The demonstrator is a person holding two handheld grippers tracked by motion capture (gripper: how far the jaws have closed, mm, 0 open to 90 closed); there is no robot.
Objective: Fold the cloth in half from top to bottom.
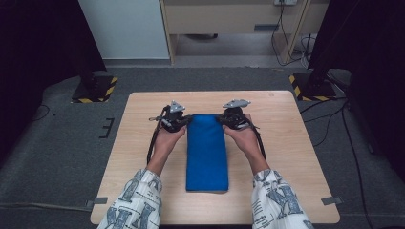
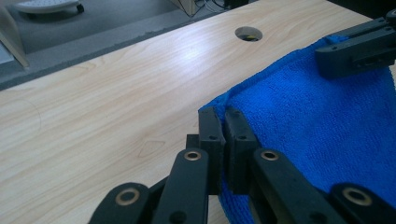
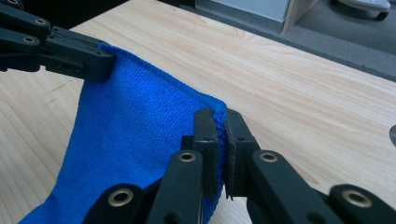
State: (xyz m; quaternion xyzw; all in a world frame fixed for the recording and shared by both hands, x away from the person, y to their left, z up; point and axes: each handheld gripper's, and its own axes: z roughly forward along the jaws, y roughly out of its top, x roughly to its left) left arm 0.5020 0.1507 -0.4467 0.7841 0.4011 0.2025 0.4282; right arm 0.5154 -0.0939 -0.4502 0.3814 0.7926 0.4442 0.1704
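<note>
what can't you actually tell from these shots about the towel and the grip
- How many layers the towel has: high view, too small.
- The towel's near end: both gripper views, cut off by the bottom edge.
- How far the towel goes in between the pads: left gripper and right gripper views, the shut jaws cover it.
- What lies in the table hole: left gripper view, too small.

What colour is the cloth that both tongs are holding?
The cloth is plain bright blue, best seen in the right gripper view.
</note>
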